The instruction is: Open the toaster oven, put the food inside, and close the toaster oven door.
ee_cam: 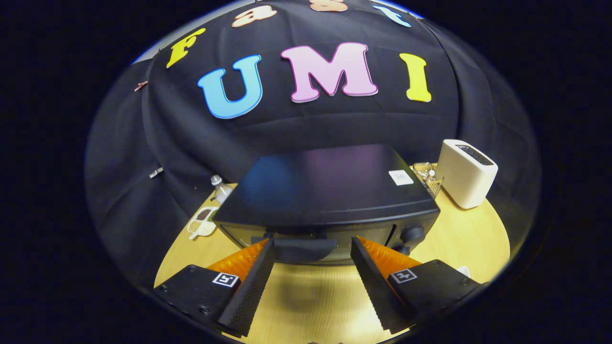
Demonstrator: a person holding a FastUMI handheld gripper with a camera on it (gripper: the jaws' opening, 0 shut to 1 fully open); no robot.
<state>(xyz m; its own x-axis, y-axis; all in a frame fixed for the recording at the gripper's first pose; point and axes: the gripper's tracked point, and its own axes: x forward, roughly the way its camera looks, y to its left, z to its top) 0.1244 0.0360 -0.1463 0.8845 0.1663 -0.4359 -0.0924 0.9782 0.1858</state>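
Wooden table is carrying everything, w/ the booth's black cloth wall hanging behind it.

Going L to R: near the table's far left edge a small bag of grains or beans is lying flat, w/ a clear bottle standing just behind it. Mid-table the black toaster oven is sitting w/ its door looking shut, the handle running across the top of the door front. A control knob is showing at the oven's right front. Behind the oven's right rear corner a small wire basket is standing, and a white slot toaster is sitting at the far right edge.

Gripper is hovering w/ its fingers spread wide, holding nothing; the handle is lying just ahead, between the fingertips.

Can't make out any food on the table from here, nor see inside the oven. So a shut door fits 2 stages: about to be pulled open, or already closed w/ food inside. Fingers lined up on the handle suit either a grasp coming or a release.
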